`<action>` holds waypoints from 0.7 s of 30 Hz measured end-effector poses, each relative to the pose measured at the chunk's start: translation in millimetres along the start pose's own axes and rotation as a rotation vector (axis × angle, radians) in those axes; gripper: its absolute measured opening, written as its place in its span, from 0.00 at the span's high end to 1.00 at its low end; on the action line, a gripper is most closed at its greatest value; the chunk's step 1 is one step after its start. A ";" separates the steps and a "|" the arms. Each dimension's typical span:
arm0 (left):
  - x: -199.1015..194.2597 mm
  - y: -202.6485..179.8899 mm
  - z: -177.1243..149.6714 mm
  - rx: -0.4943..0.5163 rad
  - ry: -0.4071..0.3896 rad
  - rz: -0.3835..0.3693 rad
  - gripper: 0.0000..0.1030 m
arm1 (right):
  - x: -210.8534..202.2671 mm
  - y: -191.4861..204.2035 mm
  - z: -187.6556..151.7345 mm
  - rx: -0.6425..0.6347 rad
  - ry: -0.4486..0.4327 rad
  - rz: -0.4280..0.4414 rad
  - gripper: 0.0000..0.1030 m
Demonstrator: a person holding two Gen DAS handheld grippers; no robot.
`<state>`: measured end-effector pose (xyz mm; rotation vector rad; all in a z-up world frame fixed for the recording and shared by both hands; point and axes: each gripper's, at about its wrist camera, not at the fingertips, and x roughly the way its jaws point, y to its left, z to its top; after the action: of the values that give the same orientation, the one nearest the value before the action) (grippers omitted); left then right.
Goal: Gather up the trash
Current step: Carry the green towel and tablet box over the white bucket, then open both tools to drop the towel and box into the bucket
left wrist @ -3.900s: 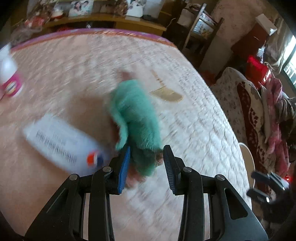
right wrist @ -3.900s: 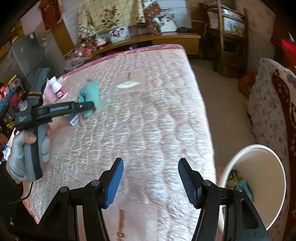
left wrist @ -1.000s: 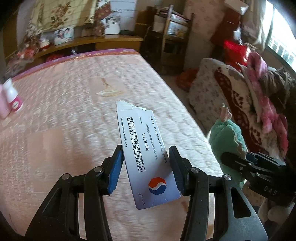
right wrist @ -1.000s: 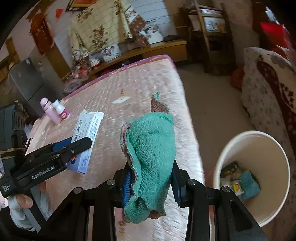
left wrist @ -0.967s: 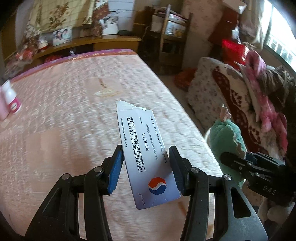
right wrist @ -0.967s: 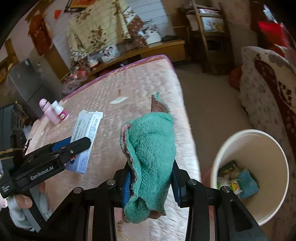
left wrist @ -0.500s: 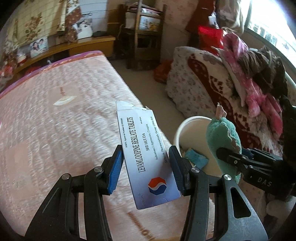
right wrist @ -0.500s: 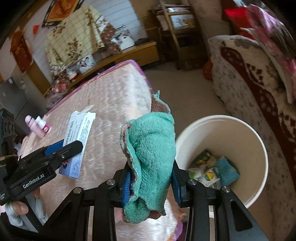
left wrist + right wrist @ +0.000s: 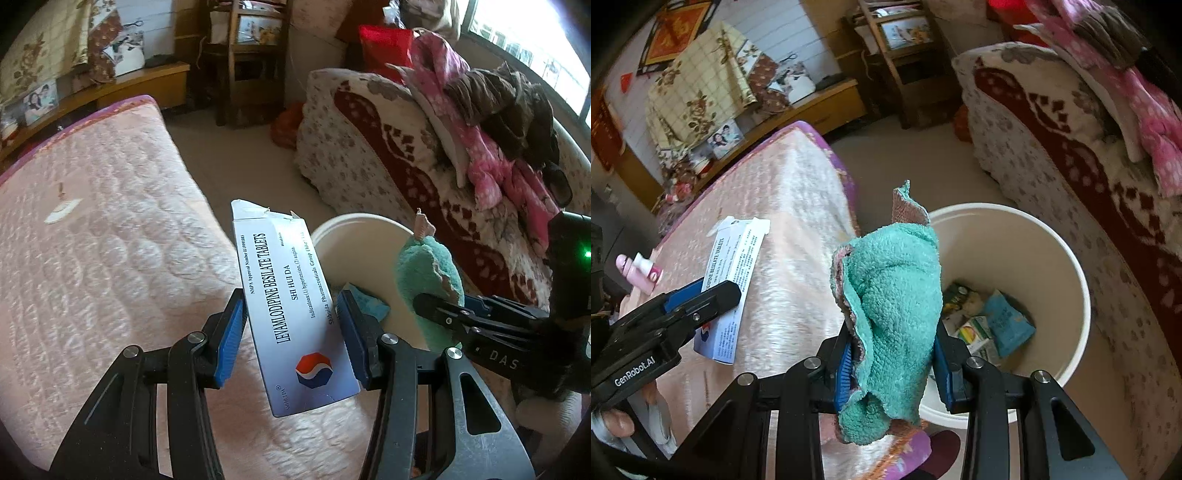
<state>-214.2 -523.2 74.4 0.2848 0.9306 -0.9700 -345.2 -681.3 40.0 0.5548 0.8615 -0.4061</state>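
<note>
The white bin (image 9: 1071, 258) gapes open-topped below my right gripper (image 9: 892, 363), its mouth unblocked, wrappers (image 9: 990, 321) only at the bottom. The pink mattress (image 9: 790, 229) edge hems it on one side, the patterned sofa (image 9: 1071, 155) on the other. My left gripper (image 9: 291, 336) and its tablet box (image 9: 291, 310) crowd in just beside the green cloth (image 9: 894, 295).

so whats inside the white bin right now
The white bin holds a blue packet, a yellow-green carton and a dark green wrapper at the bottom. The teal cloth in the right gripper covers the near-left part.
</note>
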 end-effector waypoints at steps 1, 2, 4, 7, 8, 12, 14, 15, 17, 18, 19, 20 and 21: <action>3.1 -2.8 0.0 0.002 0.005 -0.004 0.54 | 0.3 -4.6 -0.4 0.009 0.002 -0.001 0.66; 6.2 -5.5 0.0 0.004 0.011 -0.008 0.54 | 0.1 -6.3 -0.9 0.015 0.002 -0.002 0.66; 10.2 -9.6 -0.1 0.008 0.017 -0.011 0.54 | -0.9 -11.4 -1.3 0.024 0.000 -0.006 0.66; 15.3 -16.8 0.5 0.020 0.024 -0.017 0.54 | -2.6 -17.2 -1.9 0.038 -0.004 -0.009 0.66; 16.5 -18.5 0.7 0.023 0.026 -0.019 0.54 | -2.6 -19.1 -2.1 0.041 -0.004 -0.010 0.66; 24.2 -24.3 1.8 0.025 0.038 -0.034 0.54 | -0.9 -24.7 -4.0 0.053 0.000 -0.012 0.66; 28.4 -27.5 3.1 0.021 0.045 -0.051 0.54 | 0.1 -27.5 -5.1 0.060 0.002 -0.014 0.66; 30.3 -28.6 3.8 0.021 0.049 -0.062 0.54 | 0.8 -29.2 -5.3 0.066 0.003 -0.015 0.66; 35.8 -31.7 4.9 0.024 0.061 -0.068 0.53 | 2.3 -33.6 -6.1 0.077 0.006 -0.016 0.66; 38.7 -33.2 5.1 0.023 0.066 -0.073 0.53 | 2.9 -35.4 -6.3 0.084 0.007 -0.017 0.66; 42.5 -34.4 6.0 0.018 0.072 -0.086 0.53 | 3.6 -37.5 -6.1 0.092 0.007 -0.020 0.66; 45.2 -34.8 6.4 0.012 0.078 -0.097 0.52 | 4.7 -39.8 -5.6 0.104 0.007 -0.020 0.65; 48.1 -35.0 6.9 0.005 0.084 -0.108 0.52 | 5.8 -41.4 -5.0 0.112 0.007 -0.021 0.61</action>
<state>-227.6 -574.9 47.3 0.2834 1.0292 -1.0661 -367.2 -711.5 20.7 0.6518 0.8558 -0.4739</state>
